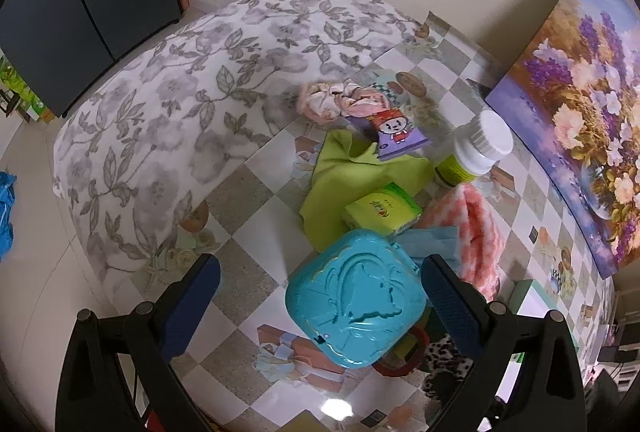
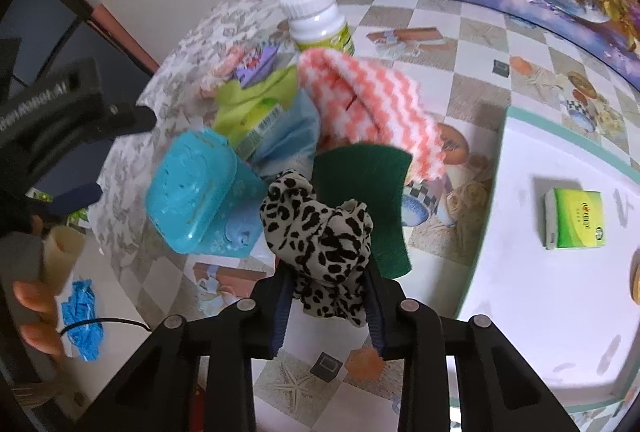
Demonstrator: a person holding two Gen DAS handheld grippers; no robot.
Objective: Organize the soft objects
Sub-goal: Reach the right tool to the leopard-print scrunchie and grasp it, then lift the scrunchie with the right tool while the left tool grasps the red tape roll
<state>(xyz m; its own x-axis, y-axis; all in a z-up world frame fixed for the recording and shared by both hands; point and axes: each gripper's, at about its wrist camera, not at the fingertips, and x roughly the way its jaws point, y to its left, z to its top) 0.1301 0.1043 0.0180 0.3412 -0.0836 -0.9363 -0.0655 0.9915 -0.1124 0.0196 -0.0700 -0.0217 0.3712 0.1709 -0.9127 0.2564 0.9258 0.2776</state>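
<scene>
My right gripper [image 2: 326, 306] is shut on a leopard-print cloth [image 2: 320, 232] and holds it above the table, over a green sponge [image 2: 368, 187]. The leopard cloth also shows at the lower right of the left wrist view [image 1: 444, 364]. My left gripper [image 1: 320, 296] is open and empty, its blue fingers on either side of a turquoise plastic case [image 1: 352, 304] below. A pink-and-white zigzag cloth [image 2: 372, 107] lies behind it, also in the left view [image 1: 476, 232]. A lime-green cloth [image 1: 352, 171], a light blue cloth [image 2: 288, 139] and a pink scrunchie [image 1: 340, 99] lie in the pile.
A white-capped bottle [image 1: 476, 147] stands near a flower painting [image 1: 580, 111]. A green tissue pack [image 1: 380, 211] and a purple cartoon packet [image 1: 396, 135] sit in the pile. A white tray [image 2: 520, 232] at right holds another green tissue pack [image 2: 576, 220]. A floral pillow [image 1: 180, 111] lies left.
</scene>
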